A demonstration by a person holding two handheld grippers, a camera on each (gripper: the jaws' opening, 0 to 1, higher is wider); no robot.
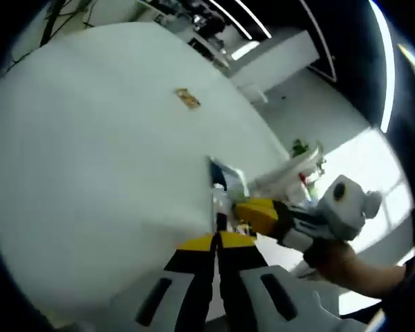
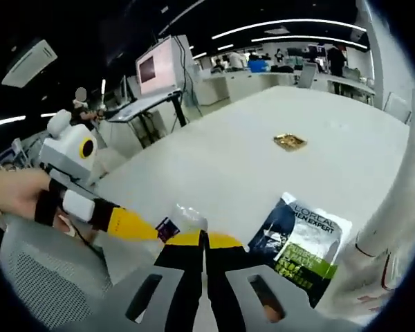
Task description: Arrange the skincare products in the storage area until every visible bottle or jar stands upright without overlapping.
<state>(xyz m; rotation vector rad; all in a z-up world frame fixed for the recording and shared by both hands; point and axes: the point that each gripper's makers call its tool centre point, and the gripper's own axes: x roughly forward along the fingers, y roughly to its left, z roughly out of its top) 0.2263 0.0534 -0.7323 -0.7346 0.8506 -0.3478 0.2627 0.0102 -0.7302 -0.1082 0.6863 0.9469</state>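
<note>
A: Right gripper view, what's the subject?

B: A dark sachet (image 2: 301,245) lies flat on the white table (image 2: 263,159), just right of the right gripper (image 2: 203,238). White lettering reads "L'OREAL" and "MEN EXPERT"; the green panel below is too small to read. Its long axis runs away from the camera, leaning right.

A: And the jaws?

B: Pressed together, yellow tips touching, nothing between them. A small clear packet (image 2: 183,218) with a dark label sits right at those tips.

A: Which tool is nearer the sachet?

B: The right, I'd judge. The left gripper (image 2: 135,225) reaches in from the left toward the small packet.

A: Left gripper view?

B: Its own jaws (image 1: 218,242) look closed and empty too. The right gripper (image 1: 263,214) crosses in, with the same packets (image 1: 225,180) beyond the tips, too blurred to read.

A: Anything else?

B: A small gold wrapper (image 2: 289,142) far up the table, well apart. White pump bottles (image 1: 301,169) stand at the far edge.
</note>
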